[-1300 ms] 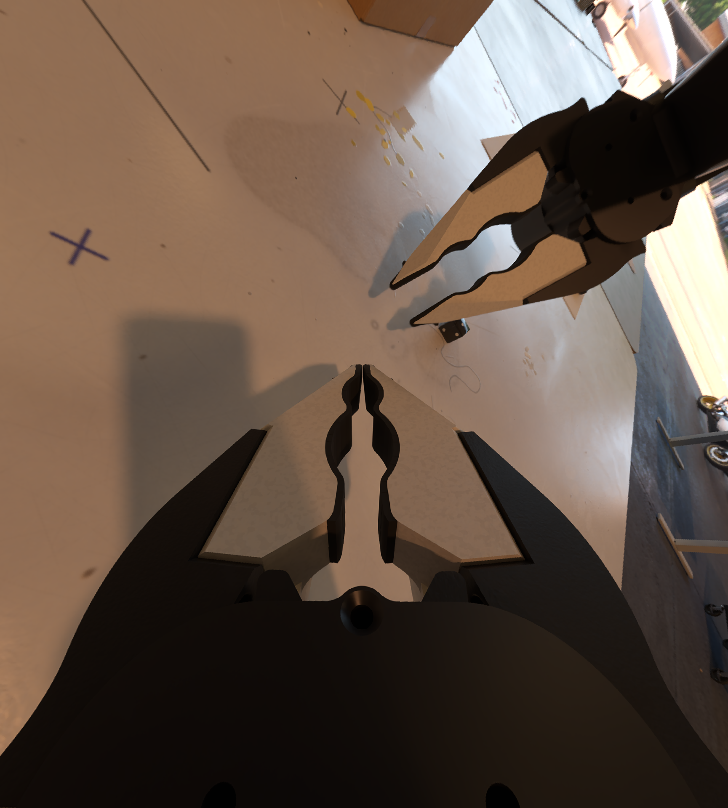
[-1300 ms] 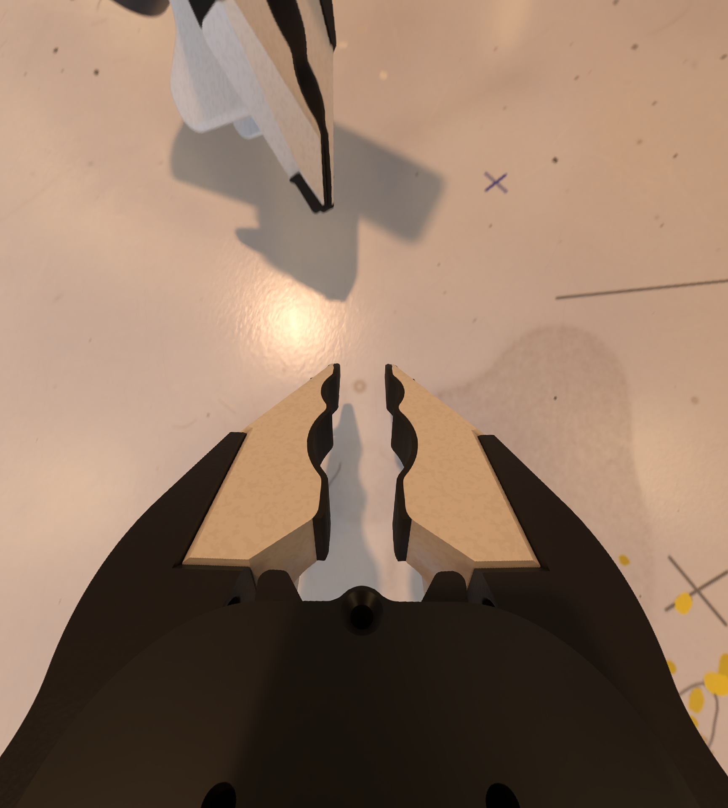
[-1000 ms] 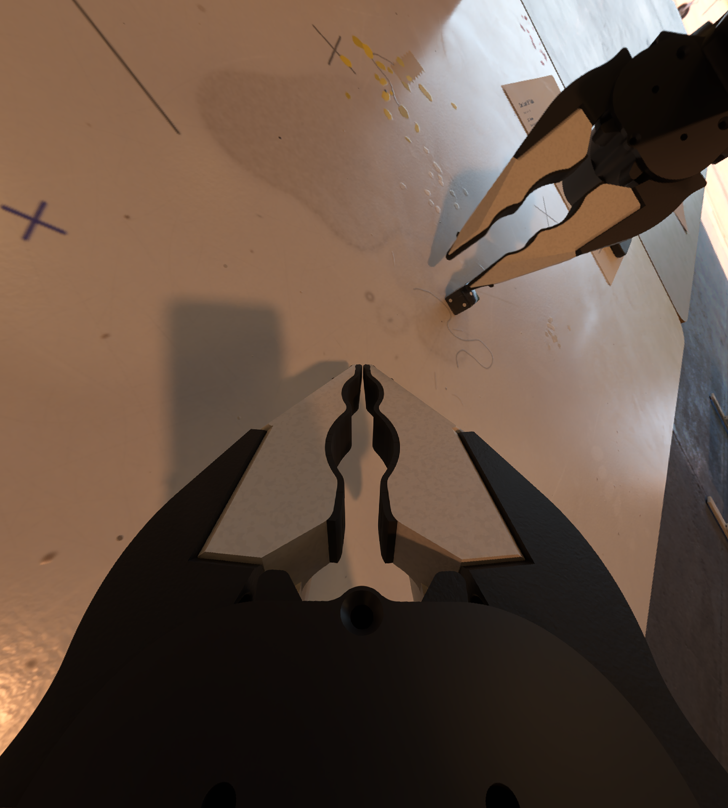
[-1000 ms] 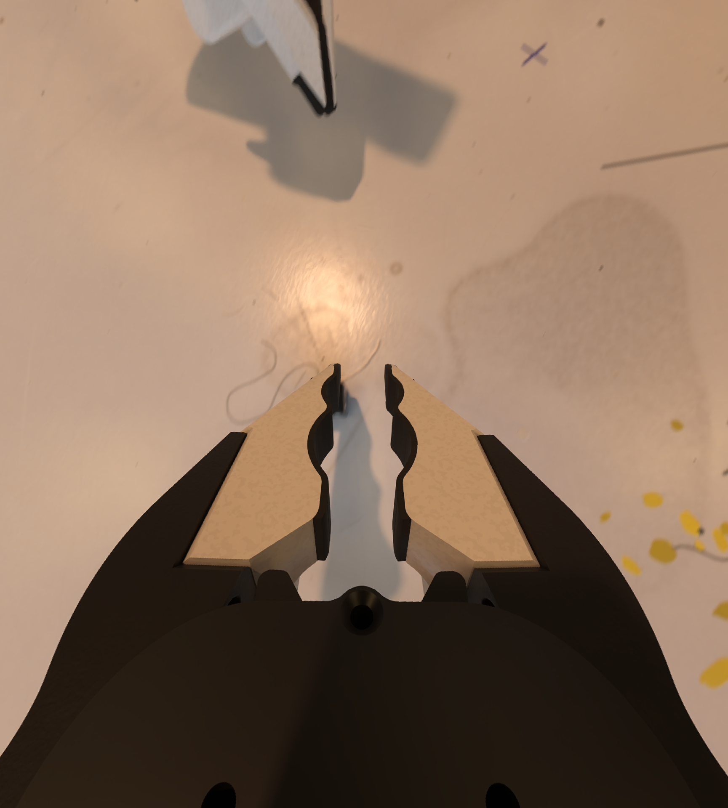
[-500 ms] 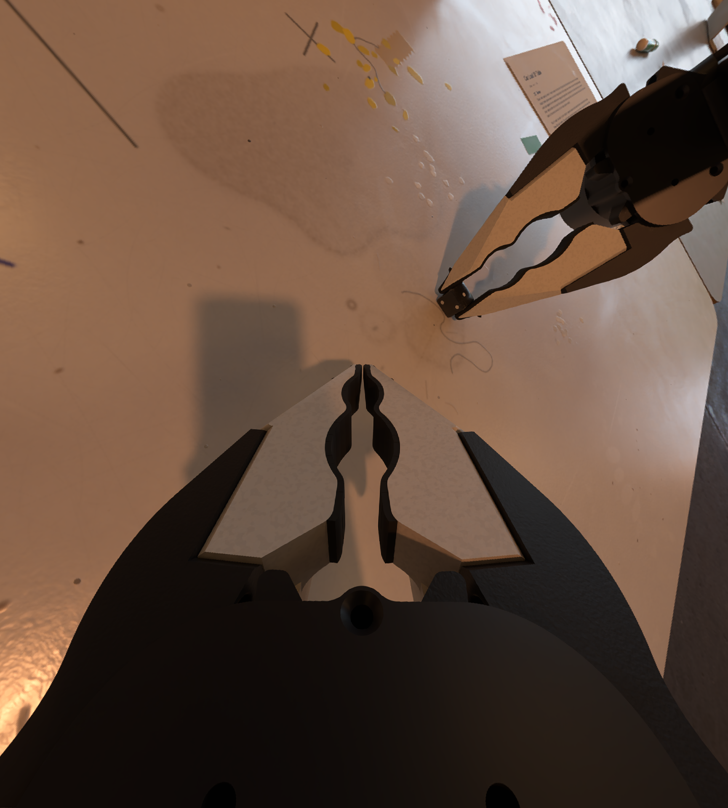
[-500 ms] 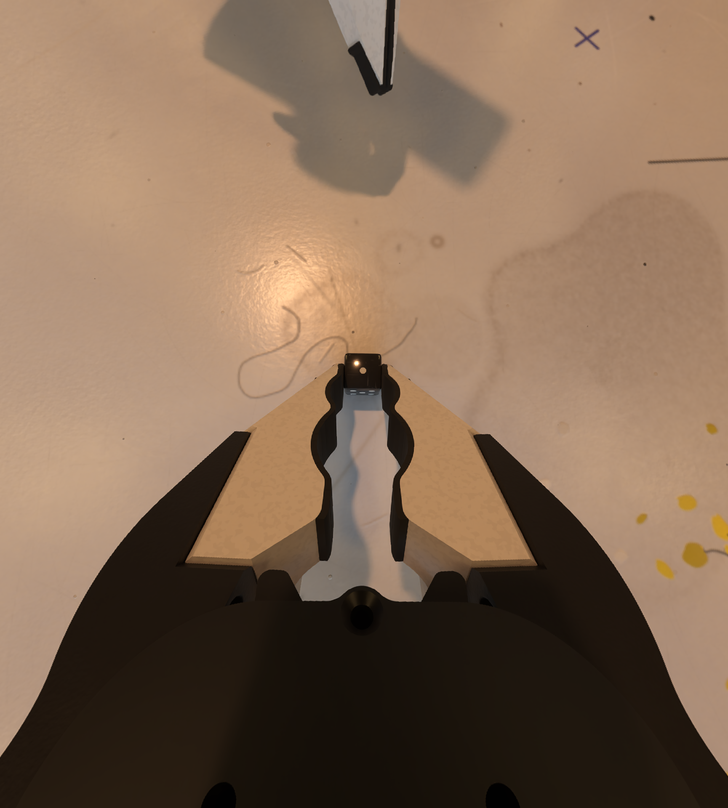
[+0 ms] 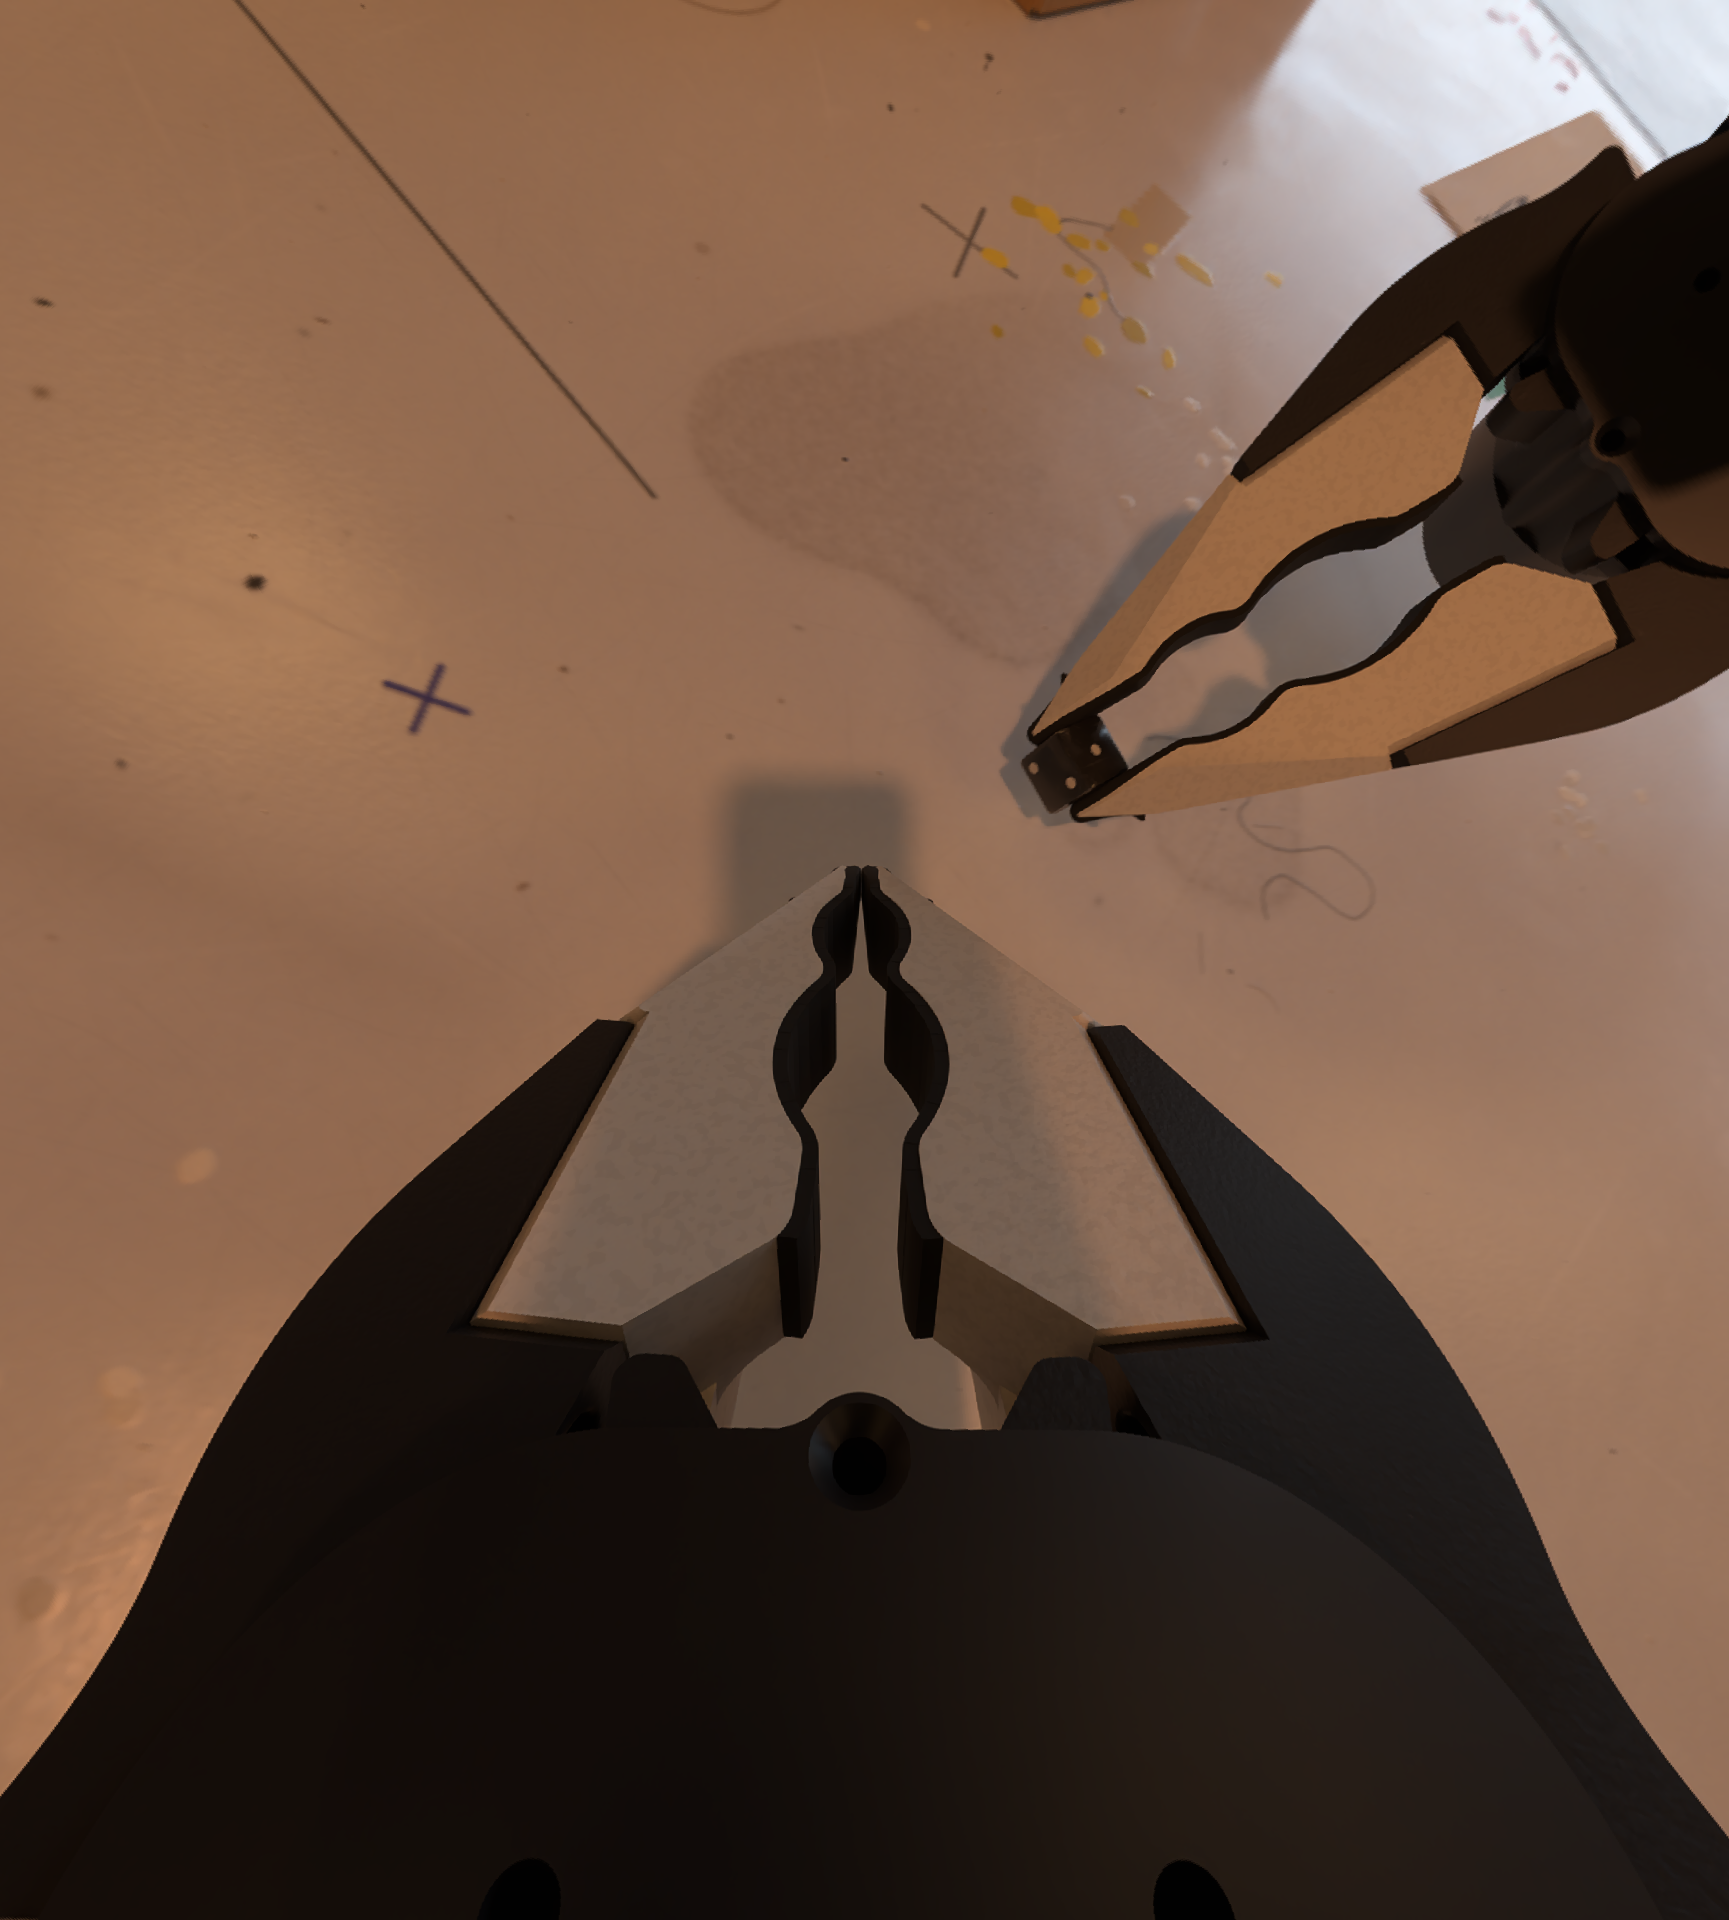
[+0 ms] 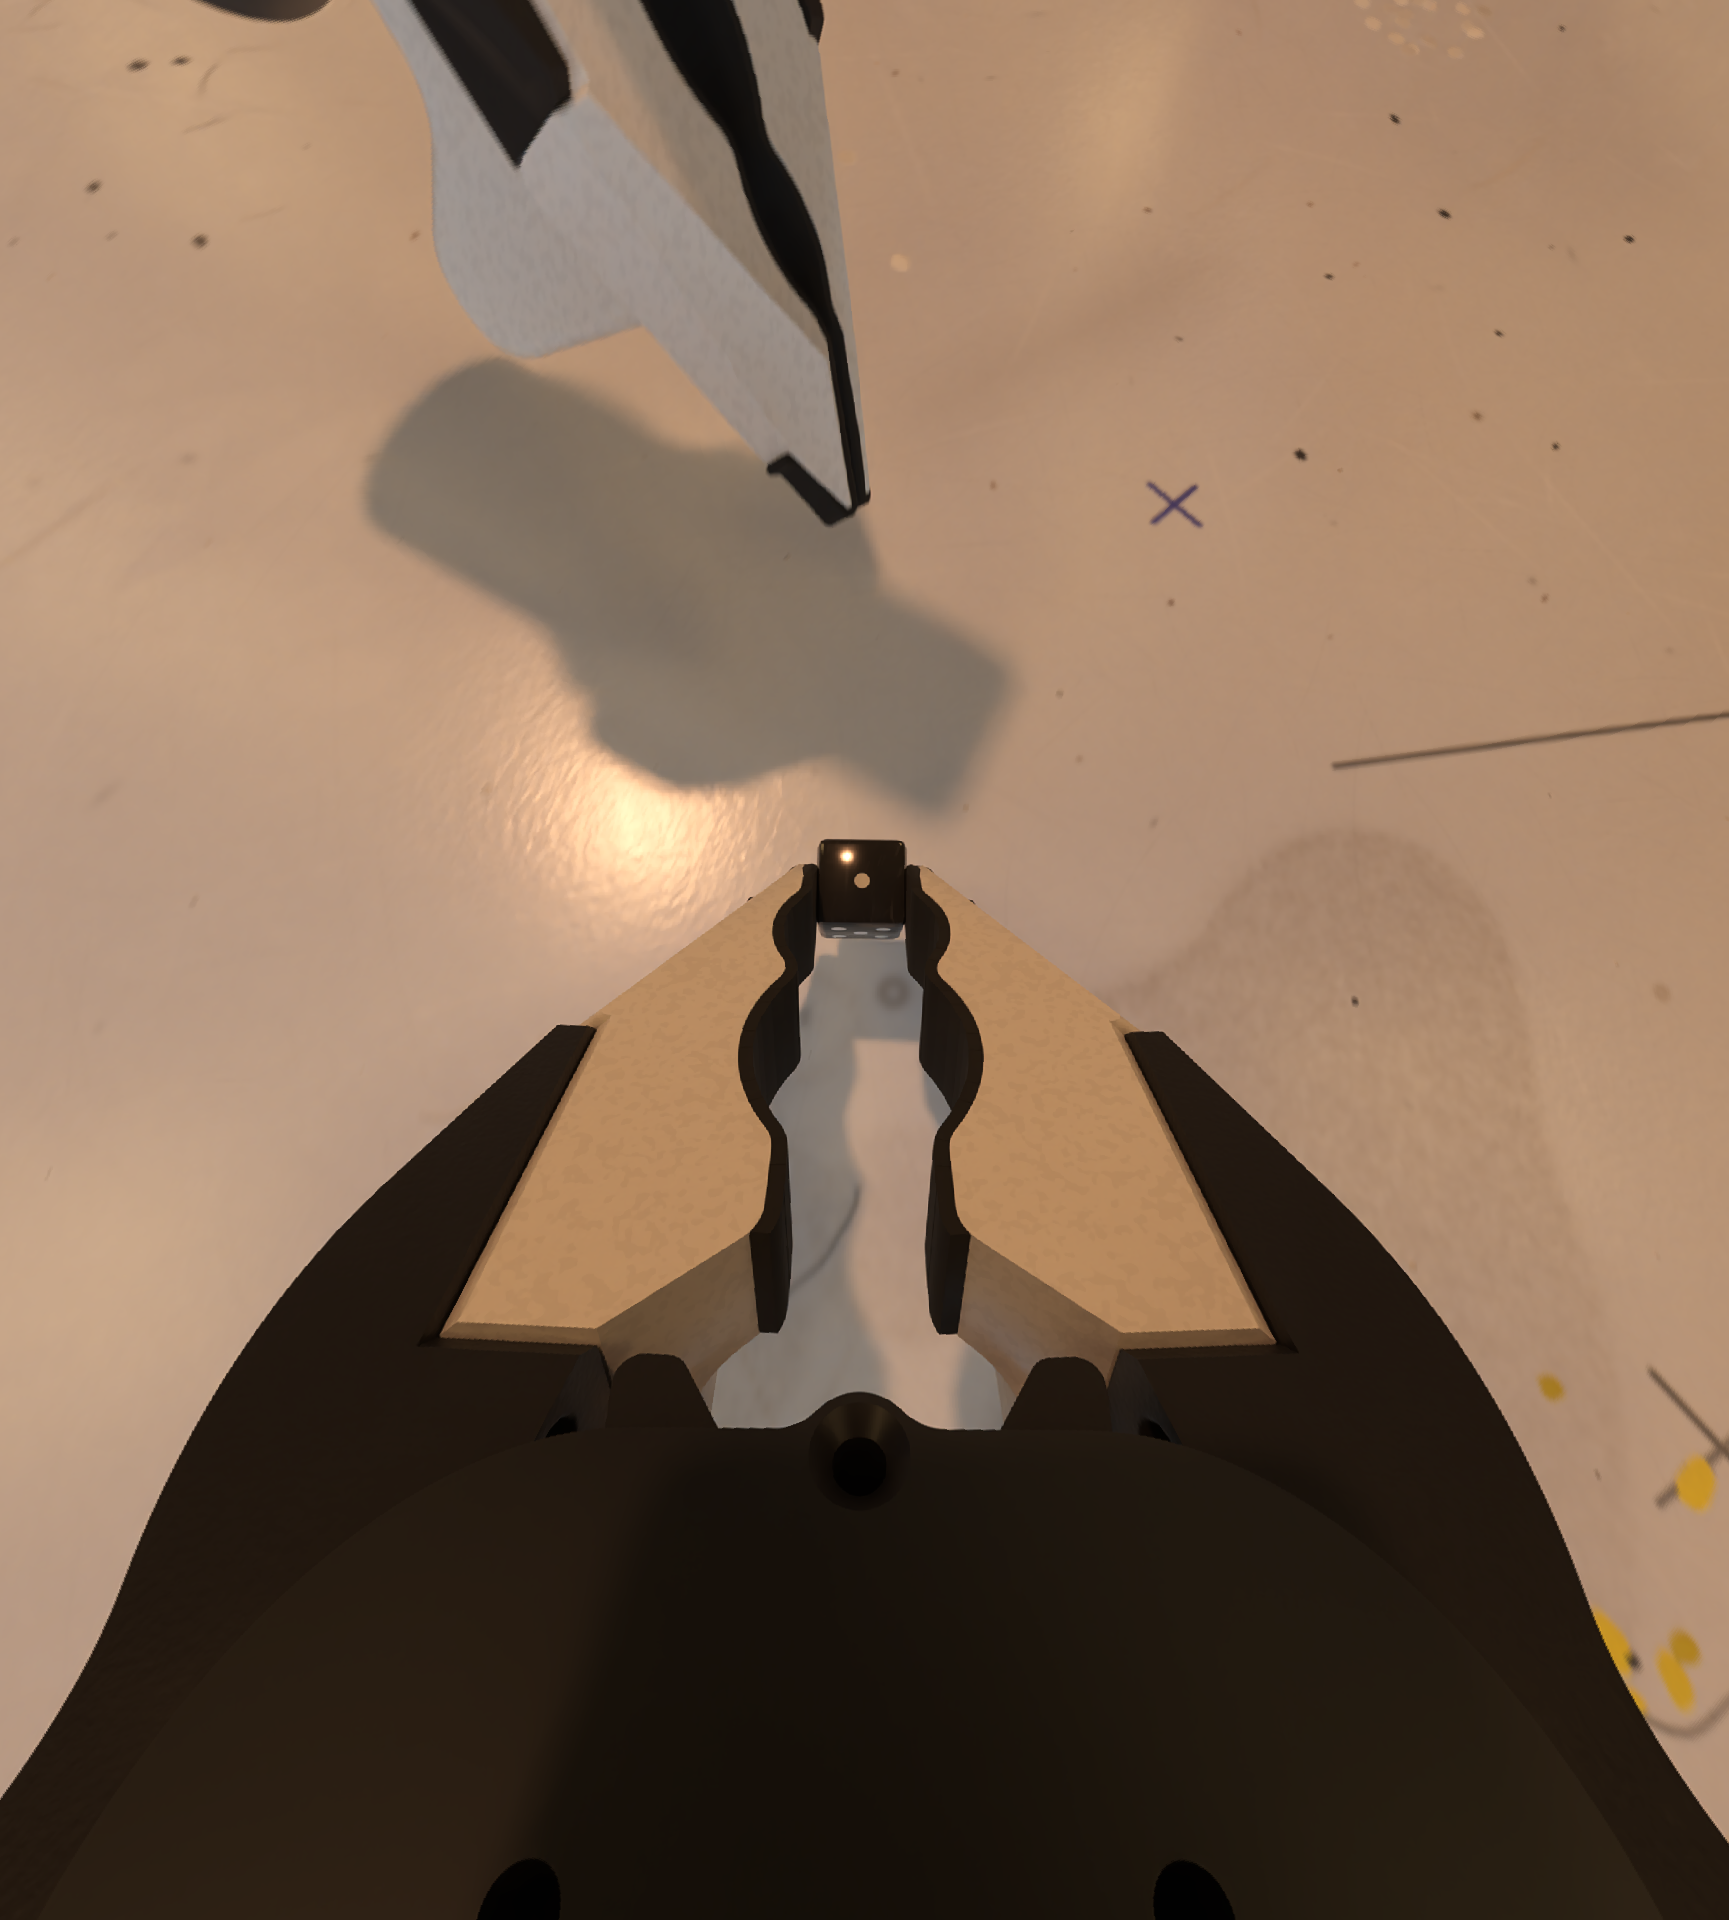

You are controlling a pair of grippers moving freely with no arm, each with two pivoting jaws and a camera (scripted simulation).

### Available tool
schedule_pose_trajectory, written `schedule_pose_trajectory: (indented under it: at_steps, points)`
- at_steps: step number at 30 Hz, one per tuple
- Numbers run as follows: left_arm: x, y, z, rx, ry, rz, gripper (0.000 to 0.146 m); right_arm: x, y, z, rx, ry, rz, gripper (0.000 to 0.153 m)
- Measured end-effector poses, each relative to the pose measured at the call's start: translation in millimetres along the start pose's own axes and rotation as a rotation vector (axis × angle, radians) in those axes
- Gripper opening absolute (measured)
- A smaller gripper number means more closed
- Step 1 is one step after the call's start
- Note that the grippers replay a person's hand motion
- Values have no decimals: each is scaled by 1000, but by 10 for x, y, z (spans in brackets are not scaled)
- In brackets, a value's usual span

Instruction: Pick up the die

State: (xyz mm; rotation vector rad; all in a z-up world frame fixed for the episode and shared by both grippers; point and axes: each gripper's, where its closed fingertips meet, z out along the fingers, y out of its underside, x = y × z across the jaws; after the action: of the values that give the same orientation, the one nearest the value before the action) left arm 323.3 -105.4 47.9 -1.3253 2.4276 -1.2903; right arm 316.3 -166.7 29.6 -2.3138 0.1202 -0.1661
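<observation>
The die is small and black with white pips. My right gripper is shut on it, pinching it between the tips of its tan fingers. In the left wrist view the die sits at the tips of the right gripper, which comes in from the upper right and holds it just above the table, with a shadow beneath. My left gripper is shut and empty, a short way in front of the die. It also shows at the top of the right wrist view.
The beige table top carries a blue cross, a long dark line, a grey stain, yellow flecks and a thin squiggle. A paper sheet lies at the far right.
My right gripper closed on the die and has carried it away from the squiggle mark. The left gripper stayed shut, and the two grippers now stand closer together.
</observation>
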Motion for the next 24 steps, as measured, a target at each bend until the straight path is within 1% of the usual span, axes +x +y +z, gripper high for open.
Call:
schedule_pose_trajectory:
  at_steps: [4,9,15,24]
  points:
    - [-141,10,75,-47,-16,49,0,105,-92,209,-29,37,52,16]
    - [-194,31,160,-79,-6,93,0,192,-128,320,-41,63,139,16]
    - [-154,73,263,-112,35,145,0,255,-109,395,-56,93,204,16]
    - [-128,56,342,-119,60,191,0,259,-108,437,-71,119,218,16]
